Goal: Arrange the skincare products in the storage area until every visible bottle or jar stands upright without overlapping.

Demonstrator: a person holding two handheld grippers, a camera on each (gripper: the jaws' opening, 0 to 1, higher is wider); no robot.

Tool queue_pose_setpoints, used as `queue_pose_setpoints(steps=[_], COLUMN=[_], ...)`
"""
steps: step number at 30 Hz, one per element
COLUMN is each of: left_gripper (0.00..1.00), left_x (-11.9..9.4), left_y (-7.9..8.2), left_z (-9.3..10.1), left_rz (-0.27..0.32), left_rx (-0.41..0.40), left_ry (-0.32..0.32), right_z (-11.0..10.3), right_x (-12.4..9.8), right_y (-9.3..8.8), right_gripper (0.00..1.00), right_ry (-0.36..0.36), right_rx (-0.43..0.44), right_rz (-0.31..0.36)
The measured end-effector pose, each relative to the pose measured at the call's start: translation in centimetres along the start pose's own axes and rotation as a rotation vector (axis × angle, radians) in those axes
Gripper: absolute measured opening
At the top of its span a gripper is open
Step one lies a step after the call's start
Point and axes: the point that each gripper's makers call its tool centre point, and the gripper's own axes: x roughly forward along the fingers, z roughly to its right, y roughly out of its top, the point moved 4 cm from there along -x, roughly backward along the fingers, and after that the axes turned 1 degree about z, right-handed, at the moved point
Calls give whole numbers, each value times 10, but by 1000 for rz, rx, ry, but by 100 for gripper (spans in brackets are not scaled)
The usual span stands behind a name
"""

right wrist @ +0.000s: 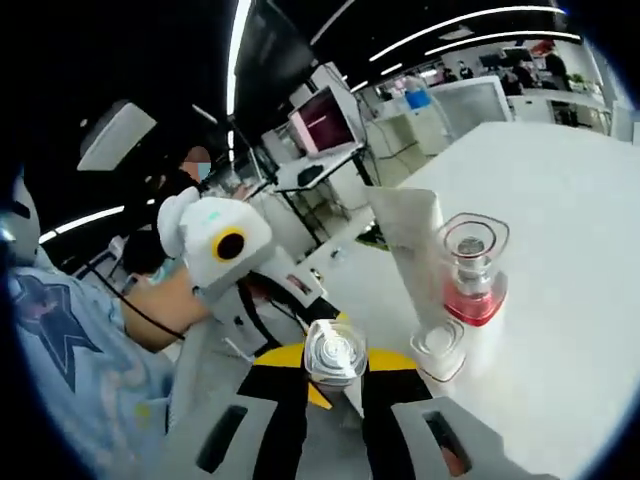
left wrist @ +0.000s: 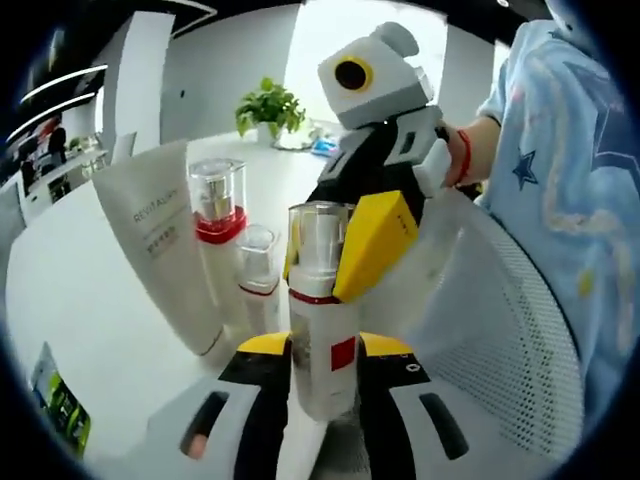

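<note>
Skincare products stood in a group on the white desk (left wrist: 90, 300): a tall white tube (left wrist: 160, 250), then a red-banded bottle (left wrist: 218, 215) with a clear cap, and a smaller clear-capped bottle (left wrist: 258, 270) just beside it, all upright and apart. A fourth bottle (left wrist: 322, 330), white with a red label, stood upright between the jaws of both grippers, so placing it seemed the remaining step. The left gripper (left wrist: 322, 375) pinched its body, while the right gripper (right wrist: 335, 385) closed around its clear cap (right wrist: 335, 352).
</note>
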Motion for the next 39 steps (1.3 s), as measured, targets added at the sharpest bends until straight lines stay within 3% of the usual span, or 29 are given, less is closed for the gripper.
queue_pose_setpoints(steps=[12, 15, 26, 33, 39], left_gripper=[28, 27, 27, 26, 26], left_x=[2, 2, 0, -3, -3], left_y=[4, 6, 6, 6, 1], left_z=[12, 12, 0, -12, -21], left_rz=[43, 58, 52, 52, 17], left_rx=[-52, -53, -10, 10, 20], left_ry=[-104, -105, 3, 86, 140], right_z=[-17, -19, -10, -3, 4], right_x=[-5, -6, -1, 0, -5], right_y=[6, 9, 13, 20, 29], right_gripper=[13, 13, 13, 14, 14], right_ry=[133, 141, 109, 67, 40], right_rx=[-133, -170, -192, -194, -147], right_rz=[-40, -27, -22, 27, 79])
